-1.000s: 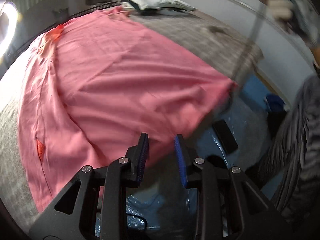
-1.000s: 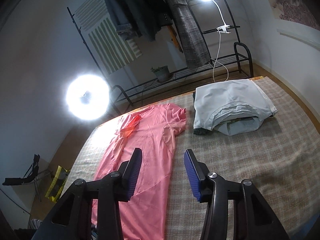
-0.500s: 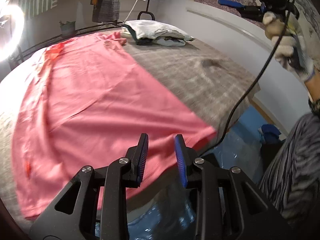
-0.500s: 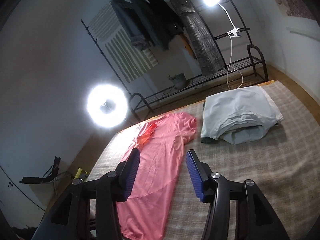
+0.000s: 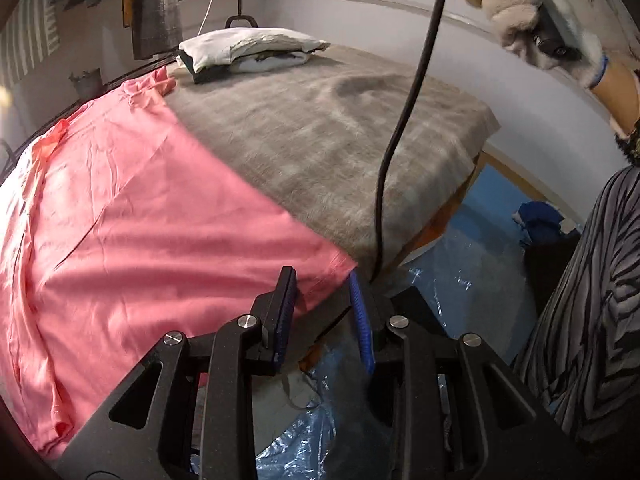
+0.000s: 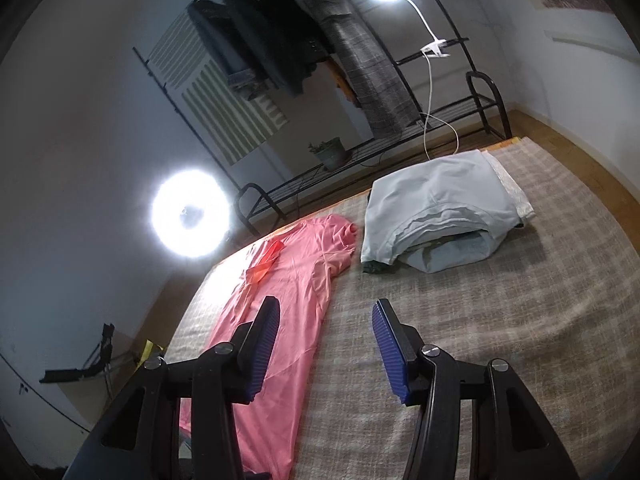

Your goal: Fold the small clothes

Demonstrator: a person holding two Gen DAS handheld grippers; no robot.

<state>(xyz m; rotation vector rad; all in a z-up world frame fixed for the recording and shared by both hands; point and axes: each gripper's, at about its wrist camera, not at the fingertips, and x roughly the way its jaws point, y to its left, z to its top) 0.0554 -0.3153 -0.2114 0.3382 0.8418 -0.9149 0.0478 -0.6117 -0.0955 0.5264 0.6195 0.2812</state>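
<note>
A pink shirt (image 5: 132, 216) lies flat on the grey checked bed cover (image 5: 340, 128), its hem at the near edge. My left gripper (image 5: 322, 286) is open, its jaws on either side of the shirt's near hem corner, not closed on it. In the right wrist view the pink shirt (image 6: 292, 304) stretches away along the bed's left side. My right gripper (image 6: 324, 316) is open and empty, held high above the bed. The right gripper's handle, in a gloved hand (image 5: 516, 12), shows at the top right of the left wrist view.
A pile of folded pale clothes (image 6: 440, 216) sits at the bed's far end, also in the left wrist view (image 5: 248, 48). A black cable (image 5: 404, 120) hangs over the bed. Blue plastic sheeting (image 5: 472, 280) covers the floor. A ring light (image 6: 190, 214) and clothes rack (image 6: 360, 80) stand behind.
The left gripper has moved in along the shirt's hem to its near corner. The right gripper has risen and tilted, staying open.
</note>
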